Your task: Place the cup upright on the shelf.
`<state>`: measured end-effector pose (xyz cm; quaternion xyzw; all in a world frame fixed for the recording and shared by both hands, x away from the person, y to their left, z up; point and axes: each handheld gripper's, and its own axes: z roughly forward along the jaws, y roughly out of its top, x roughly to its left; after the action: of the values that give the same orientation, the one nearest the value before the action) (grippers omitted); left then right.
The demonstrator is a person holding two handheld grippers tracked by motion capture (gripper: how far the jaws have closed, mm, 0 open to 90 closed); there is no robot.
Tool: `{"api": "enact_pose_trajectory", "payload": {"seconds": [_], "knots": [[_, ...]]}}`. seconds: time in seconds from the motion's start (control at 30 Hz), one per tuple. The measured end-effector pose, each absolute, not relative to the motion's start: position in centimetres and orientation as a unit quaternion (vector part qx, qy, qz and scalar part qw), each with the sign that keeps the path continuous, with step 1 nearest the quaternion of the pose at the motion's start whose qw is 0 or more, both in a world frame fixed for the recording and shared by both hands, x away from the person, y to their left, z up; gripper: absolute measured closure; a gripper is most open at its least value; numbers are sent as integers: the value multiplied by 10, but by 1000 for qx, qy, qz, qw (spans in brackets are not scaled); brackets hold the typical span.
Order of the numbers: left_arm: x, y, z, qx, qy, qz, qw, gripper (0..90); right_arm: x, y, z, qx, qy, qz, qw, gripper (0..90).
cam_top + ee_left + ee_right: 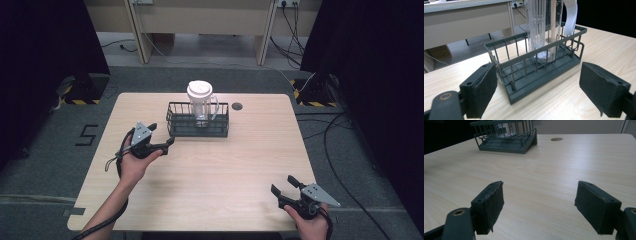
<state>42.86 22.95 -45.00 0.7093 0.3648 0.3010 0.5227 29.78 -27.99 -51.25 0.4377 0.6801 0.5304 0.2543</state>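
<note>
A dark wire basket (176, 121) stands at the back middle of the wooden table (215, 170). A clear pitcher with a white lid (201, 100) stands upright inside it. My left gripper (162, 134) is open just left of the basket's front corner, nothing between its jaws. In the left gripper view the basket (541, 81) lies close ahead between the two pads, with the pitcher (537, 27) behind the wires. My right gripper (283, 184) is open near the table's front right edge, over bare wood. In the right gripper view the basket (506, 145) lies far ahead.
A round cable hole (237, 106) sits in the table right of the basket. Behind the table are a pale desk (200, 20), dark curtains on both sides, and cables on the floor (330, 145) at the right.
</note>
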Motion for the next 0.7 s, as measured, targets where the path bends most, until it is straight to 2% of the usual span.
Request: {"api": "enact_pose_trajectory", "payload": {"seconds": [0.7], "knots": [[387,265,-479,708,381,303,512,145,298,-280,-513,438,681,529,255,234]]}}
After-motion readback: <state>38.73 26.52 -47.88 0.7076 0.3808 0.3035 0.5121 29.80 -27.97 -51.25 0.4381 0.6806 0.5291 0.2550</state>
